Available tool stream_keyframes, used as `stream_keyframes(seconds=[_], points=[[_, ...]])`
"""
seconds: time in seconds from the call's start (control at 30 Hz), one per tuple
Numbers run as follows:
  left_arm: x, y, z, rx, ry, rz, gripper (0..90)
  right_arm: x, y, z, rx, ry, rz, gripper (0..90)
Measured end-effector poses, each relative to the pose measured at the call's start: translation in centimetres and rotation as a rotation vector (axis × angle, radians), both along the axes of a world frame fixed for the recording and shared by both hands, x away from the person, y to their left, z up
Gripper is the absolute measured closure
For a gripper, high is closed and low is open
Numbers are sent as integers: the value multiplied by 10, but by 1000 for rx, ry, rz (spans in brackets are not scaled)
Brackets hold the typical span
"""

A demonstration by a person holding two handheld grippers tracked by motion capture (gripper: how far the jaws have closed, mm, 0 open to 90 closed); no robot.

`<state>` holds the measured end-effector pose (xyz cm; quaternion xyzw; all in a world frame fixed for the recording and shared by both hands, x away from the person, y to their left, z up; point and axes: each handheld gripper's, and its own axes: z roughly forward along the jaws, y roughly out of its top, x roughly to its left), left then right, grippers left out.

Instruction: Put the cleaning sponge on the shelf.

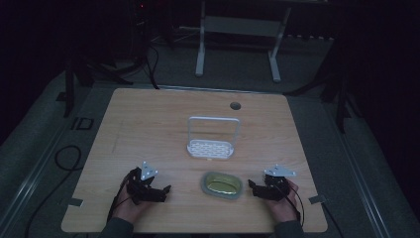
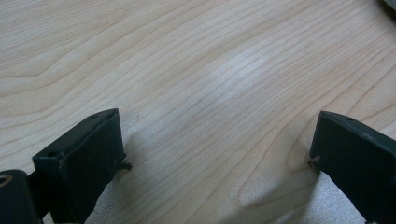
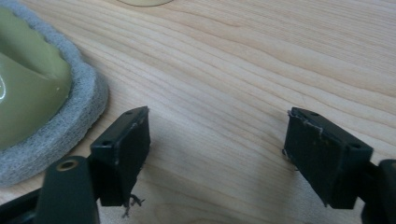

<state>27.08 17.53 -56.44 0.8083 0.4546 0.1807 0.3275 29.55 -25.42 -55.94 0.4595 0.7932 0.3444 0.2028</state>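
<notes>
A person's left gripper [image 1: 157,190] rests low on the near part of a wooden table [image 1: 148,119], jaws wide apart over bare wood and holding nothing, apparently parked before work starts. Just to its right, between the two tools, sits an olive-green oval dish [image 1: 222,185] on a grey felt pad [image 3: 79,112], with a white wire-handled rack [image 1: 212,140] standing beyond it toward the table's middle. The right gripper [image 1: 256,188], jaws likewise spread and empty, lies with the dish close at its left, seemingly well placed to reach it.
</notes>
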Motion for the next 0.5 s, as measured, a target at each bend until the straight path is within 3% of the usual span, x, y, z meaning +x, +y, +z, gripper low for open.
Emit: stream_keyframes(seconds=[0.37, 0.4, 0.5], points=[[0, 0, 0, 0, -1, 0, 28, -8, -5, 15, 1, -36, -16, 422], [0, 0, 0, 0, 0, 0, 29, -11, -4, 21, 5, -20, -1, 480], [0, 0, 0, -1, -1, 0, 29, -16, -4, 29, -3, -24, 29, 487]])
